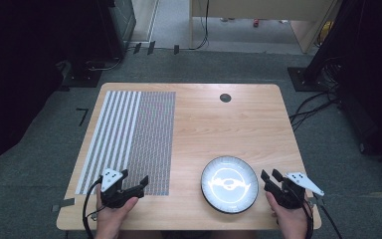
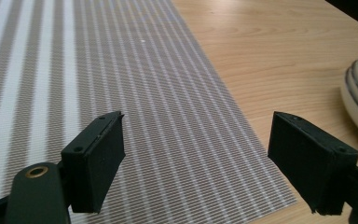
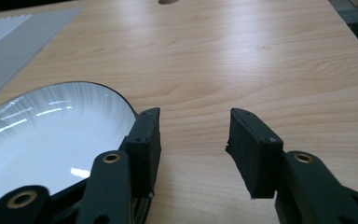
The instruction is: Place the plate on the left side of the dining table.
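Grey-striped mat point(image 1: 129, 139), white dark-rimmed plate point(image 1: 230, 183), black grippers

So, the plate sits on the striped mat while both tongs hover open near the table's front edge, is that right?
Not quite: the plate sits on the bare table, right of the mat, as the high view shows. Both the left tongs and right tongs are indeed open.

Glossy glazed ceramic plate point(image 1: 229, 184), matt woven mat point(image 1: 129, 139), smooth wood-grain table point(image 1: 238, 119).
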`<state>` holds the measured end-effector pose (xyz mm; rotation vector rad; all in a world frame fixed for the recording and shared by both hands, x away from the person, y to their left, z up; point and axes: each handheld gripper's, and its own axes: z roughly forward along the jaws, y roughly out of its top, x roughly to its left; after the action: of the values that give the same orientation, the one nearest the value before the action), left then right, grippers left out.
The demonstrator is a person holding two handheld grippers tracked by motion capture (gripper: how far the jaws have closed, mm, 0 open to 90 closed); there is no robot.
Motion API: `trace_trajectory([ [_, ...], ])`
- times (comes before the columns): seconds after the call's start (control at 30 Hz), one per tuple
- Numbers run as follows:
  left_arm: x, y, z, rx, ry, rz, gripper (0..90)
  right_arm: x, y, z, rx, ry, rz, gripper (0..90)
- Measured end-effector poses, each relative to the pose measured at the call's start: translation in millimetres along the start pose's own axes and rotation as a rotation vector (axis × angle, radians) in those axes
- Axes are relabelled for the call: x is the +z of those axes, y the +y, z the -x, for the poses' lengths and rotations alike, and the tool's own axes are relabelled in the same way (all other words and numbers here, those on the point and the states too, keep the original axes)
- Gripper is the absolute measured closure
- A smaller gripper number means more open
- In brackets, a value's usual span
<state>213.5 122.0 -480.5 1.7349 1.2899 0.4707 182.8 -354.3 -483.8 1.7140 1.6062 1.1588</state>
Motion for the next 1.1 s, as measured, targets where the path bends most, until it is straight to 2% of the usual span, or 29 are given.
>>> trace_trajectory([
  [0.03, 3.6, 1.4, 7.1, 0.001, -0.012, -0.002, 18.6, 0.0, -0.1, -0.6, 0.006, 0.006, 0.002, 56.3],
  [0.07, 3.6, 1.4, 7.1, 0.001, -0.012, -0.002, 18.6, 0.0, -0.1, -0.6, 0.006, 0.006, 0.002, 56.3],
  [0.1, 8.2, 3.1, 15.2, 0.006, -0.030, -0.007, 18.7, -0.1, -0.4, -2.3, 0.010, 0.013, 0.001, 57.4],
  [0.17, 9.7, 3.6, 17.8, 0.010, -0.036, -0.008, 18.8, 0.2, -0.7, -3.0, 0.007, 0.015, 0.003, 57.4],
  [0.2, 13.7, 4.6, 24.9, 0.013, -0.050, -0.011, 18.8, 0.9, -1.0, -4.0, 0.005, 0.015, 0.001, 57.7],
  [0.4, 24.1, 7.7, 44.0, 0.027, -0.084, -0.022, 20.8, 1.7, -1.4, -6.5, 0.019, 0.019, -0.015, 59.4],
  [0.83, 37.9, 17.2, 74.5, 0.059, -0.123, -0.029, 23.0, 4.0, -1.0, -10.8, 0.061, 0.065, -0.051, 66.9],
  [1.03, 46.2, 17.6, 93.3, 0.064, -0.167, -0.037, 24.6, 6.9, -2.1, -12.6, 0.070, 0.079, -0.069, 68.6],
  [1.07, 49.4, 16.9, 99.8, 0.063, -0.181, -0.041, 24.7, 7.6, -2.8, -13.7, 0.070, 0.079, -0.078, 69.3],
  [1.1, 49.4, 16.9, 99.8, 0.063, -0.181, -0.041, 24.8, 7.6, -2.8, -13.7, 0.070, 0.079, -0.078, 69.3],
])
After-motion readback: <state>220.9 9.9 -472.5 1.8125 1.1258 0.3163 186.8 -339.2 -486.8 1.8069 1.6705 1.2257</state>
